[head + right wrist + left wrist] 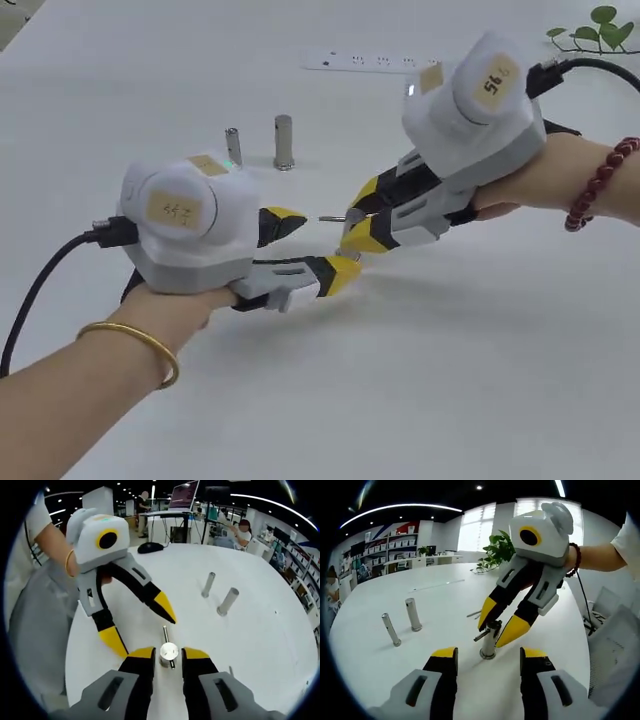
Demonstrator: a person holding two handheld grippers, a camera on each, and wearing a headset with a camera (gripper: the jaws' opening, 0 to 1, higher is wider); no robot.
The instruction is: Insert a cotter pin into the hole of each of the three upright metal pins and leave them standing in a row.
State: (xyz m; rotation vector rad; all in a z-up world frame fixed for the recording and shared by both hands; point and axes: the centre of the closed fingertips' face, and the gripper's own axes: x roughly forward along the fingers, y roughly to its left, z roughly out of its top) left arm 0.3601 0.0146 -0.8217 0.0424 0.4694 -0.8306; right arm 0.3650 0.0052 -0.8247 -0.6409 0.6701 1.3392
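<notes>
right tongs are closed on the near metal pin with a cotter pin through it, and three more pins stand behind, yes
Not three: the head view shows two more pins behind, a thin pin and a thicker pin. The right tongs are indeed closed on the near metal pin with the cotter pin through it.

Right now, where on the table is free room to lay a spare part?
Free: the white table between the person and both grippers, and its right side up to the green plant. Crowded: the centre, where the left gripper and right gripper meet at the near metal pin, with thin metal pin and thick metal pin behind.
</notes>
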